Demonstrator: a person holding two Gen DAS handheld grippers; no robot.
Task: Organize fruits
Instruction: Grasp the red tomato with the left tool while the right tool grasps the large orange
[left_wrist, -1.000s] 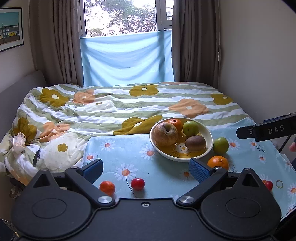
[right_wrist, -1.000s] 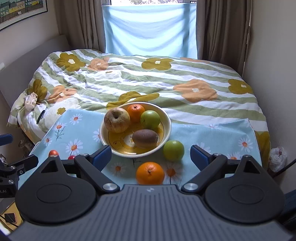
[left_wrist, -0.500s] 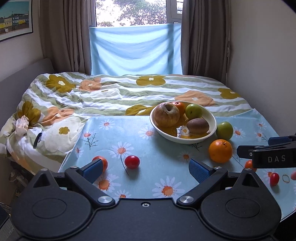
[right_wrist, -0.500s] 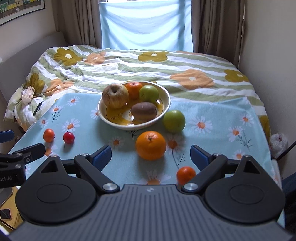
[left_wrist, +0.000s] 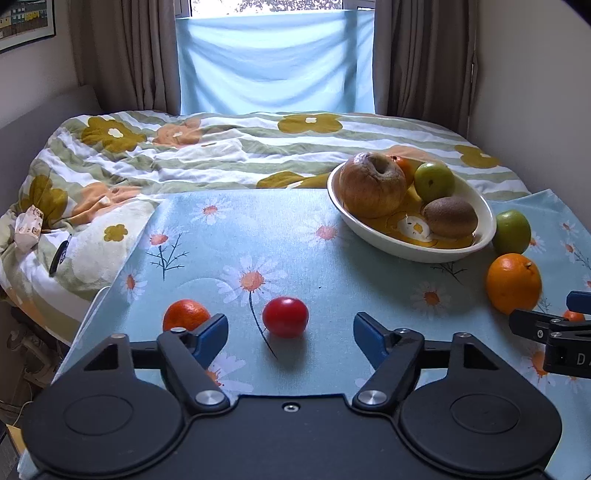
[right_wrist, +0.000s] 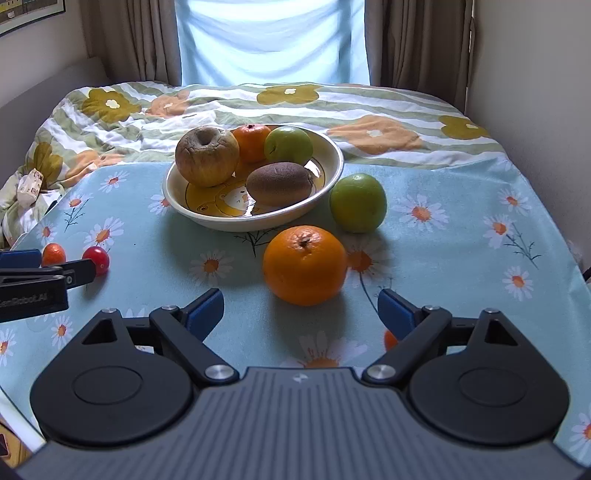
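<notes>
A white bowl (left_wrist: 413, 247) (right_wrist: 207, 216) on the daisy tablecloth holds a wrinkled apple (left_wrist: 371, 184), a small orange, a green fruit and a kiwi (right_wrist: 279, 183). My left gripper (left_wrist: 290, 332) is open, its jaws on either side of a red cherry tomato (left_wrist: 285, 316), just short of it. A small tangerine (left_wrist: 184, 314) lies by its left finger. My right gripper (right_wrist: 301, 308) is open just in front of a large orange (right_wrist: 304, 264). A green apple (right_wrist: 357, 202) sits beside the bowl.
Another small orange fruit (right_wrist: 388, 339) lies partly hidden under my right finger. The table (right_wrist: 461, 258) stands against a bed with a flowered quilt (left_wrist: 221, 147). A wall runs along the right. The table's left edge drops off near the tangerine.
Both grippers have moved down and forward toward the table. The tomato now sits between my left jaws, and the large orange is close in front of my right jaws.
</notes>
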